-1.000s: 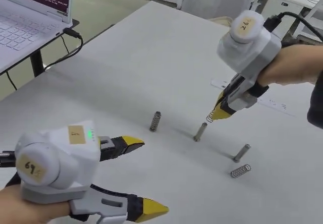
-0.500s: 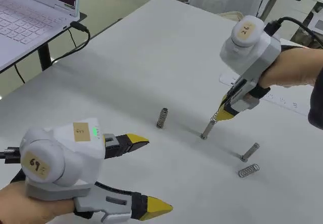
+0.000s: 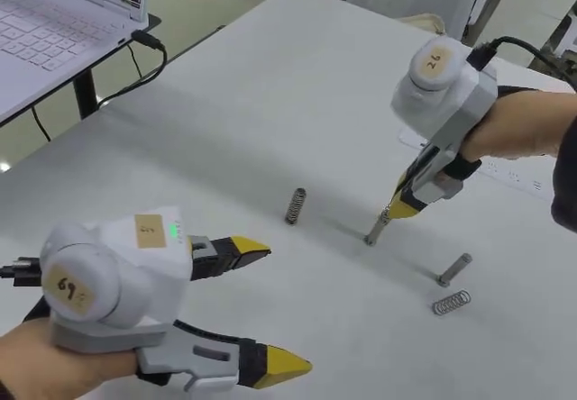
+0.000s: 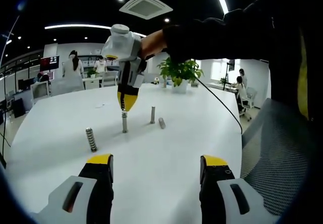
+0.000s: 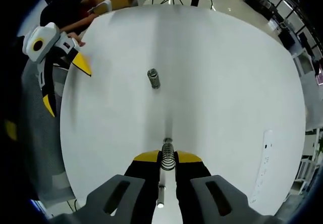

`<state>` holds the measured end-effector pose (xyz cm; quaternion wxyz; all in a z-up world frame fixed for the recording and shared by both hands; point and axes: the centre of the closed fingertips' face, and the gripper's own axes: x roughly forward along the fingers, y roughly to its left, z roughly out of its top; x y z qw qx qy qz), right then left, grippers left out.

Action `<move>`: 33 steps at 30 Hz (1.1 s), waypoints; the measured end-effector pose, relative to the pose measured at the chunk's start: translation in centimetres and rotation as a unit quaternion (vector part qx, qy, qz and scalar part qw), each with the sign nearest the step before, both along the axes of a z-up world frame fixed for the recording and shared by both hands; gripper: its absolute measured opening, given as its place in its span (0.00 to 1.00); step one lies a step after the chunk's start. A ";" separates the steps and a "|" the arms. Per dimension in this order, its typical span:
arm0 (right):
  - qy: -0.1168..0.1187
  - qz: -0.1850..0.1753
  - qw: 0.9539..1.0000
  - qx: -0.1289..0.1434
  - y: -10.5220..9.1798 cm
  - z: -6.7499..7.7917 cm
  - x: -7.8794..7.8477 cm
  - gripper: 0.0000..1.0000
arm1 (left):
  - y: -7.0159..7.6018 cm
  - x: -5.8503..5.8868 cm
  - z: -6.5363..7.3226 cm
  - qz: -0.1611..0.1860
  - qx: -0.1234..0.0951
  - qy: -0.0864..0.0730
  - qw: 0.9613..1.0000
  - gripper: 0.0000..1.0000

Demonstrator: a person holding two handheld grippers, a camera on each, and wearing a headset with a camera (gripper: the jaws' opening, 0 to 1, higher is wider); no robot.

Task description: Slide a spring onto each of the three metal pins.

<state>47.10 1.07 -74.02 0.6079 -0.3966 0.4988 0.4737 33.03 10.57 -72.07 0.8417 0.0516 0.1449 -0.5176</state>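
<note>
One spring (image 5: 167, 159) is pinched between the closed jaws of the right tool (image 3: 399, 209), centre-low in the right gripper view. Its coils run lengthwise along the jaws, pointing down at the counter (image 3: 270, 85).

Directly under it is the middle pin (image 3: 377, 229), standing right of centre in the head view. The spring's lower end is at the pin's tip. Whether it only touches or has already started over the tip, cannot tell. In the left gripper view the right tool hangs straight over that pin, with the two axes close to in line.

Judgement: the coming move turns on this line-up. The spring's axis has to match the pin's, then travel goes straight down the pin. With any tilt, the bottom coil would likely catch on the tip.

The left pin (image 3: 295, 206), centre of the head view, already wears a spring. The right pin (image 3: 455, 269), lower right, is bare. A loose spring (image 3: 451, 303) lies on its side on the counter just beside it. By my reckoning: one done, one in hand, one to go.

The left tool (image 3: 281, 308) is at lower left of the head view, jaws wide apart and holding nothing, well apart from the pins. The right tool is the nearer one for what remains.

A laptop (image 3: 45, 31) sits at upper left, off the counter.
</note>
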 end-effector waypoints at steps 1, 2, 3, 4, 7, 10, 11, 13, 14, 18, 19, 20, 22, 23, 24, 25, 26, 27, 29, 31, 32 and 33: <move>0.001 0.000 1.000 -0.002 0.0 -0.1 -0.1 0.08 | 0.0 0.0 0.0 0.000 0.001 0.001 1.000 0.66; 0.003 0.000 1.000 -0.003 0.0 -0.4 -0.2 0.08 | 0.0 0.0 0.0 0.000 0.000 0.000 1.000 0.66; 0.004 0.000 1.000 -0.003 0.0 -0.5 -0.3 0.08 | 0.1 0.0 0.0 0.001 -0.001 0.001 1.000 0.66; 0.005 0.000 1.000 -0.004 0.1 -0.6 -0.3 0.08 | 0.1 0.0 0.0 0.001 -0.001 0.001 1.000 0.66; 0.010 0.000 1.000 -0.005 0.1 -1.0 -0.6 0.08 | 0.1 0.0 -0.1 0.001 0.000 0.002 1.000 0.65; 0.016 0.001 1.000 -0.008 0.2 -1.8 -0.8 0.08 | 0.1 0.0 -0.1 0.002 0.000 0.002 1.000 0.65; 0.016 0.002 1.000 -0.010 0.2 -1.9 -0.9 0.08 | 0.2 0.1 0.0 0.003 -0.001 0.001 1.000 0.65; 0.018 0.003 1.000 -0.011 0.2 -2.2 -1.0 0.08 | 0.2 0.1 0.0 0.004 -0.001 0.002 1.000 0.65; 0.019 0.003 1.000 -0.012 0.2 -2.3 -1.1 0.08 | 0.2 0.1 0.0 0.004 -0.001 0.002 1.000 0.65; 0.021 0.004 1.000 -0.014 0.3 -2.8 -1.4 0.08 | 0.2 0.0 0.0 0.004 -0.002 0.002 1.000 0.65; 0.021 0.004 1.000 -0.016 0.3 -2.9 -1.6 0.08 | 0.2 0.0 -0.1 0.004 -0.001 0.002 1.000 0.65; 0.022 0.005 1.000 -0.018 0.3 -3.0 -1.8 0.08 | 0.2 0.0 -0.1 0.004 -0.001 0.002 1.000 0.65; 0.023 0.005 1.000 -0.019 0.2 -3.2 -2.0 0.08 | 0.2 0.0 0.0 0.004 -0.001 0.002 1.000 0.65; 0.023 0.005 1.000 -0.020 0.2 -3.2 -2.1 0.08 | 0.2 0.0 0.0 0.003 -0.001 0.002 1.000 0.65; 0.024 0.004 0.999 -0.020 0.1 -3.3 -2.3 0.08 | 0.2 0.0 0.0 0.003 -0.002 0.002 1.000 0.65; 0.024 0.004 0.999 -0.020 0.1 -3.4 -2.4 0.08 | 0.2 0.0 0.0 0.004 -0.001 0.002 1.000 0.65; 0.025 0.004 0.999 -0.020 0.1 -3.5 -2.5 0.08 | 0.2 0.0 0.0 0.004 -0.001 0.002 1.000 0.65; 0.025 0.004 0.999 -0.021 0.1 -3.5 -2.6 0.08 | 0.2 0.0 -0.1 0.004 -0.001 0.003 1.000 0.65; 0.025 0.004 0.999 -0.022 0.1 -3.6 -2.7 0.08 | 0.2 0.0 -0.1 0.004 -0.001 0.003 1.000 0.64; 0.025 0.003 0.999 -0.022 0.1 -3.6 -2.8 0.08 | 0.2 0.0 -0.1 0.004 -0.001 0.003 1.000 0.64; 0.025 0.003 0.999 -0.022 0.1 -3.6 -2.9 0.08 | 0.2 0.0 0.0 0.004 -0.002 0.003 1.000 0.64; 0.025 0.003 0.999 -0.023 0.1 -3.6 -2.9 0.08 | 0.2 0.0 0.0 0.004 -0.002 0.003 1.000 0.64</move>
